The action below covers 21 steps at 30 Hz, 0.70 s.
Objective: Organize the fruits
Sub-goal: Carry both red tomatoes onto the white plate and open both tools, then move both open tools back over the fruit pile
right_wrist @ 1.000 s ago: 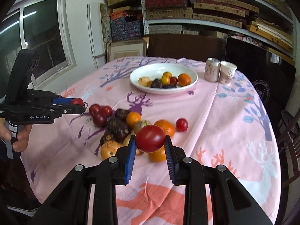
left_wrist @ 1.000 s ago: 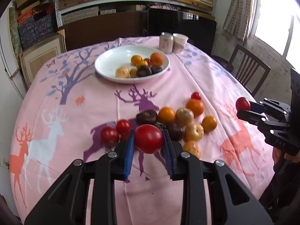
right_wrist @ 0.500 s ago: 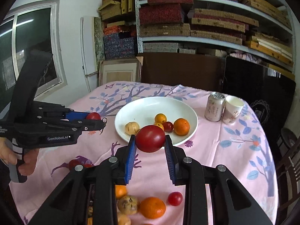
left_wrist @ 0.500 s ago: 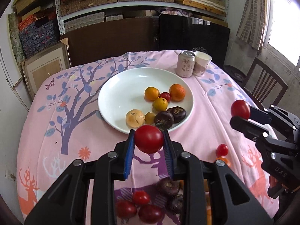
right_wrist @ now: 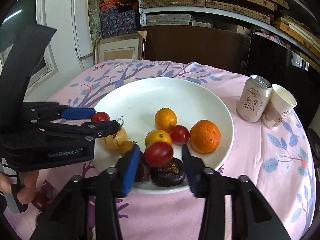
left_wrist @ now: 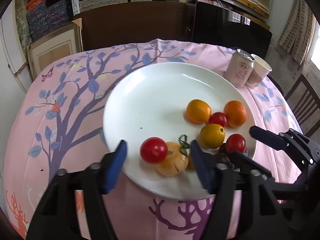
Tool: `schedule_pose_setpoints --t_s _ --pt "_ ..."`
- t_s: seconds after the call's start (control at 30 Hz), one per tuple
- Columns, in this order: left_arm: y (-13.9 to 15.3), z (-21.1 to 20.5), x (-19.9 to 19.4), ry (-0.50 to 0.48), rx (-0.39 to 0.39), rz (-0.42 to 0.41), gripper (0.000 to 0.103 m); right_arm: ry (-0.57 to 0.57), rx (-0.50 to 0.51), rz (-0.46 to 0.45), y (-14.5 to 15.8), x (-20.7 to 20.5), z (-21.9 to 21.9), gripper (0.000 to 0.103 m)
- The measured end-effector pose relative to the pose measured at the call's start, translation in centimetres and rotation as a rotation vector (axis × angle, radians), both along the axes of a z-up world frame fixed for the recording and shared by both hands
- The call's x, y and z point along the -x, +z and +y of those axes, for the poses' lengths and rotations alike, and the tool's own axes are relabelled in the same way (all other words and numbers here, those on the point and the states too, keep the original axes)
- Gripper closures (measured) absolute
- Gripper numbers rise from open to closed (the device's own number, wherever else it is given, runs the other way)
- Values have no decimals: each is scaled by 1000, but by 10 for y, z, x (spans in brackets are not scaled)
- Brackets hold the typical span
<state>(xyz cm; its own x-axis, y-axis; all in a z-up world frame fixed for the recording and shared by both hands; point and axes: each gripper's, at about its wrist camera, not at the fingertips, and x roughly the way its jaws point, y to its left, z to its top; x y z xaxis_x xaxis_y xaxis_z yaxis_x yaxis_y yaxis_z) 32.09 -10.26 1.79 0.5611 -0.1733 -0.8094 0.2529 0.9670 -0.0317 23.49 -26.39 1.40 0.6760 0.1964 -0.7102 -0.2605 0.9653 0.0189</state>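
A white plate [left_wrist: 152,92] [right_wrist: 180,92] on the pink tablecloth holds oranges, yellow fruits, a cherry tomato, a tan fruit and dark fruits. My left gripper [left_wrist: 158,144] hangs over the plate's near edge with its jaws opening. A red tomato [left_wrist: 153,150] sits loose between its blue pads [left_wrist: 118,160], beside the tan fruit [left_wrist: 173,164]. My right gripper [right_wrist: 160,148] is opening too. A second red tomato [right_wrist: 159,153] sits free between its pads, above the dark fruits [right_wrist: 168,173]. Each gripper also shows in the other's view: the right gripper [left_wrist: 240,142] and the left gripper [right_wrist: 106,118].
A pink drink can [left_wrist: 241,71] [right_wrist: 254,100] and a paper cup [left_wrist: 260,72] [right_wrist: 280,108] stand right of the plate. A chair [left_wrist: 306,104] is off the table's right side. A hand [right_wrist: 26,188] holds the left gripper. Dark red fruits [right_wrist: 40,202] lie on the cloth.
Both grippers travelled from the fruit pile to above the plate. Their jaws, shut on a tomato each before, have spread and the tomatoes now sit loose between the pads.
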Motion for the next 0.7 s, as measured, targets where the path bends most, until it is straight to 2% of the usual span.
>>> schedule_pose_setpoints --t_s 0.07,0.17,0.33,0.53,0.7 --pt "4 5 2 9 10 -5 24 -2 -3 -9 1 2 -1 42" --pt "15 16 14 13 10 -15 24 -27 -65 4 7 10 -14 42" --pt "28 44 49 63 14 -18 17 -73 -184 16 20 45 -44 42" --pt "20 84 117 141 110 -1 15 -103 -222 43 17 112 -66 41" --pt "7 99 161 168 143 26 15 -91 -171 77 5 162 -68 41"
